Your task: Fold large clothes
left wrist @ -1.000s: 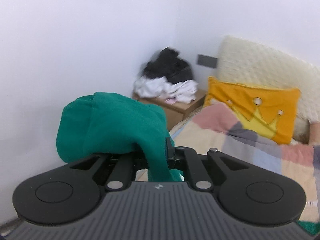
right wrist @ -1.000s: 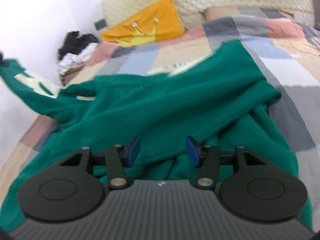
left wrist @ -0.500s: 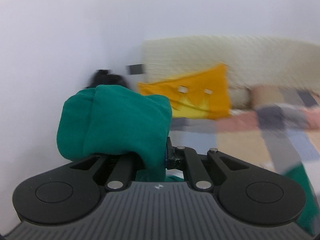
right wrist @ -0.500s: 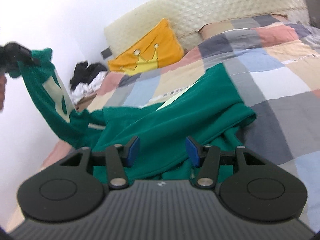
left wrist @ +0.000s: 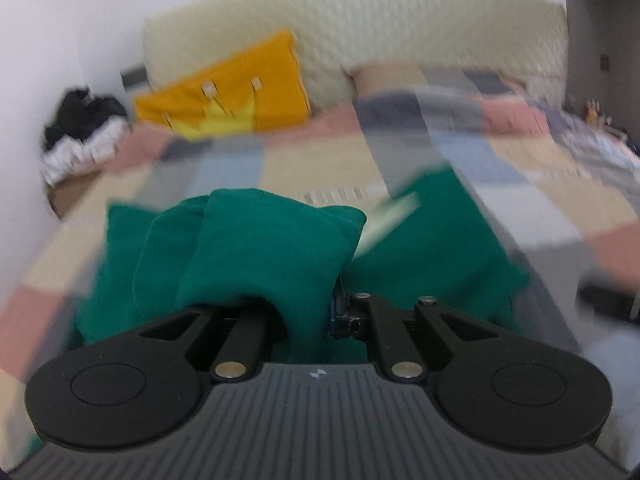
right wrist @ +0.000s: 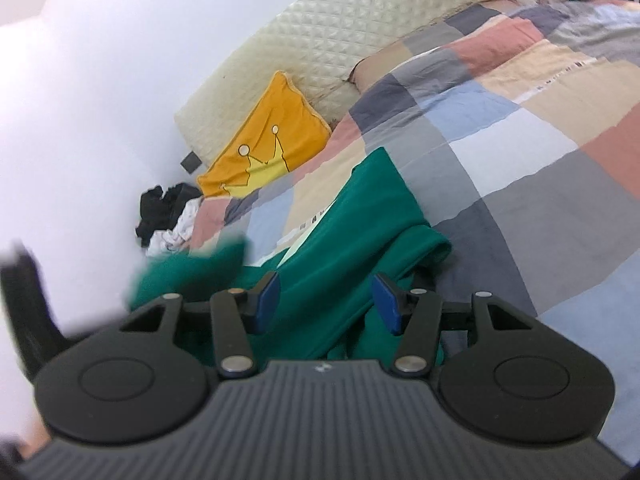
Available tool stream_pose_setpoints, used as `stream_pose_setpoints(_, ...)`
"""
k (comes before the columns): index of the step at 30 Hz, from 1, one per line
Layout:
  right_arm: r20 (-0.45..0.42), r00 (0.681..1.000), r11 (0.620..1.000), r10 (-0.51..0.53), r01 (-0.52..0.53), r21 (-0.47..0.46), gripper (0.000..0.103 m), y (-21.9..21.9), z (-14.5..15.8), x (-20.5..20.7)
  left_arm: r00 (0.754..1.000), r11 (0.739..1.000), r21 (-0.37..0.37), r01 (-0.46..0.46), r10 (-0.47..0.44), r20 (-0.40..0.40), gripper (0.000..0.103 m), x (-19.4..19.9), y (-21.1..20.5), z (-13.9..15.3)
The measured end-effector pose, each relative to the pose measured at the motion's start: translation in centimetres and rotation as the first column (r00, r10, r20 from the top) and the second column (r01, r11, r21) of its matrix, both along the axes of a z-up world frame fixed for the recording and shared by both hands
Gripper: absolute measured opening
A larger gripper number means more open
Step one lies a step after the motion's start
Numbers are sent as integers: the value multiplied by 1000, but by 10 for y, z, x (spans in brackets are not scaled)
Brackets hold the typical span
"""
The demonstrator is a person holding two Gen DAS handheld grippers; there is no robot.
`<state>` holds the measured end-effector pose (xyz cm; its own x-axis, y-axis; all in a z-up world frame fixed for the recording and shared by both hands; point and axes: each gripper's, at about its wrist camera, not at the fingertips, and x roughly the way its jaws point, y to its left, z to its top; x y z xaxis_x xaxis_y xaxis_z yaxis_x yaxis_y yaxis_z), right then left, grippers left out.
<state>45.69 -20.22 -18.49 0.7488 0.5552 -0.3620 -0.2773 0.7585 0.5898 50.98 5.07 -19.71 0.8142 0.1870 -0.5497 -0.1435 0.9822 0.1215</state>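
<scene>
Sweatshirt (right wrist: 360, 240) fabric is lying on the checkered quilt (right wrist: 520, 140), stretching lengthwise toward the headboard. Left gripper (left wrist: 320, 312) is clamping a bunched green fold, now swung from the wall toward the bed. Right gripper (right wrist: 326, 300) is hovering, blue pads apart.

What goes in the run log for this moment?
left gripper: shut on green garment | right gripper: open above it | bed

tongs (left wrist: 316, 312): 2 | green garment (right wrist: 352, 236): 1 | yellow cushion (right wrist: 266, 152): 1 | clothes pile (right wrist: 168, 220): 1, perhaps several items
</scene>
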Motion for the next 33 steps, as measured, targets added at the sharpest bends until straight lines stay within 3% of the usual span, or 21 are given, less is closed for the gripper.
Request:
stream_pose_setpoints(5, 0, 1000, 1000, -7, 7, 6, 55, -7, -1, 2, 998, 1000, -30, 2, -4, -67, 11, 3, -4, -51)
stream_pose_setpoints(9, -8, 1000, 1000, -2, 2, 19, 55, -7, -3, 4, 997, 999, -39, 18, -20, -74, 17, -7, -1, -52)
stream_pose_setpoints(10, -4, 1000, 1000, 3, -3, 17, 55, -5, -2, 4, 997, 998, -64, 21, -26, -76, 24, -9, 3, -50)
stream_pose_setpoints(12, 11, 1000, 1000, 13, -13, 8, 55, -2, -1, 2, 995, 991, -128, 41, -53, -85, 50, -10, 8, -43)
stream_pose_setpoints(13, 18, 1000, 1000, 19, -19, 1, 55, 0, -1, 2, 994, 986, -154, 57, -71, -88, 68, -15, 9, -39)
stream_pose_setpoints(14, 21, 1000, 1000, 24, -24, -5, 55, 1, -1, 1, 994, 986, -155, 60, -73, -82, 73, -21, 9, -32)
stream_pose_setpoints(21, 55, 998, 998, 41, -38, -54, 55, 10, 0, -8, 996, 976, -208, 67, -79, -50, 81, -73, 16, 3)
stream_pose_setpoints(25, 83, 995, 993, 64, -56, -103, 55, 22, 1, -17, 999, 987, -159, 38, -40, -13, 86, -103, 26, 21)
stream_pose_setpoints(29, 102, 987, 982, 124, -108, -152, 55, 41, -1, -29, 1000, 992, -123, 14, -12, 15, 87, -122, 39, 25)
stream_pose_setpoints(33, 135, 970, 956, 202, -166, -240, 55, 68, -3, -45, 999, 988, -150, -38, 41, 16, 87, -130, 64, 20)
